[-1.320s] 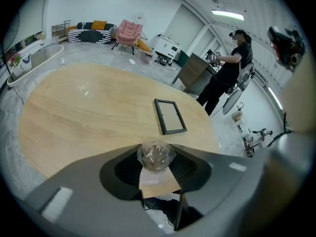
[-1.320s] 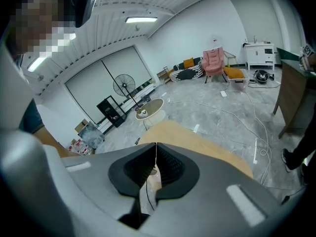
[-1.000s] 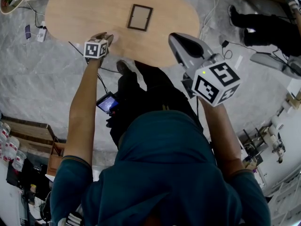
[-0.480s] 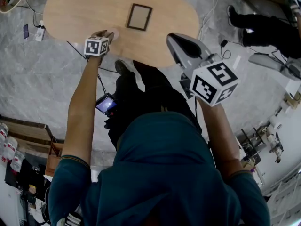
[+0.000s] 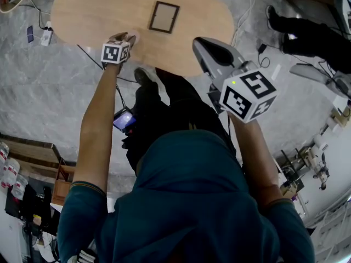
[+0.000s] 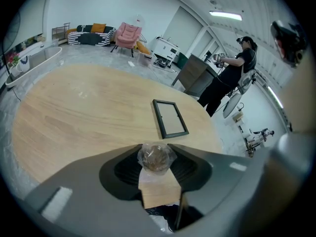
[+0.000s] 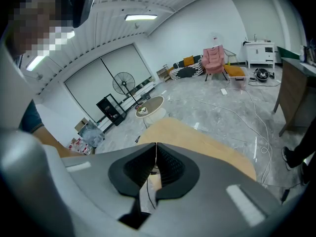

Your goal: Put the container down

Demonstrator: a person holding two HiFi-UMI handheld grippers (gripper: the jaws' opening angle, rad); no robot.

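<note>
the left gripper [image 6: 157,152] held the container [image 6: 156,158] between its pads, touching both, at the near edge of the table [image 6: 89,112], its jaws just easing wider. the right gripper [image 7: 156,154] hung empty, jaws closed together.

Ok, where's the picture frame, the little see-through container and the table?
picture frame [image 6: 170,118], left gripper view, middle of its pane.
container [image 6: 156,157], left gripper view, its brown-filled middle.
table [image 5: 88,10], head view, bare wood top.
</note>
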